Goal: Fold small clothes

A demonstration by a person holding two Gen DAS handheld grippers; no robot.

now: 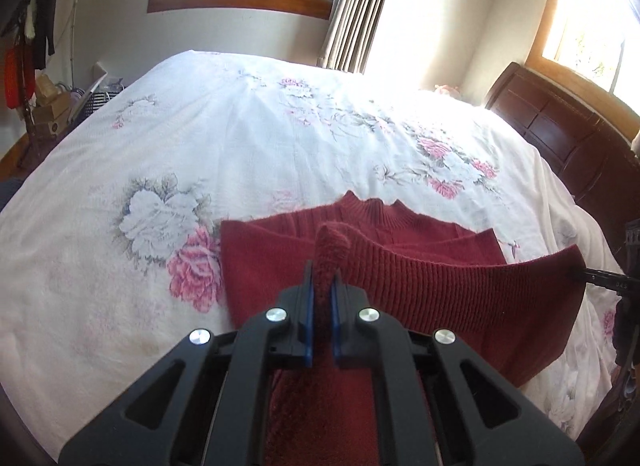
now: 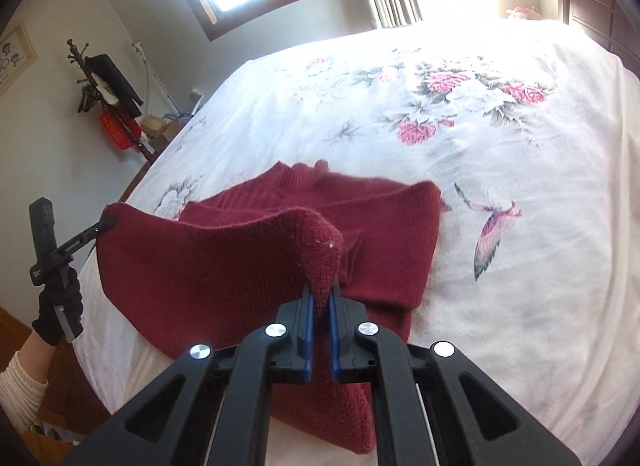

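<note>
Mid-fold: left hand-held gripper [image 1: 321, 294] and right hand-held gripper [image 2: 321, 298] each clamped on a hem corner of the red sweater [image 2: 248, 262] on the bed [image 2: 500, 250]; next, likely carry hem toward collar, level.

- The left gripper [image 1: 321, 286] is built of black plastic, with blue pads lining its jaws.
- Four round silver screws are set across its black linkage arms.
- The right gripper [image 2: 321, 298] is made alike: black frame, blue pads, four silver screws.
- A black glove [image 2: 60, 312] is worn on the left hand, with a cream ribbed sleeve [image 2: 20, 390] behind it.
</note>
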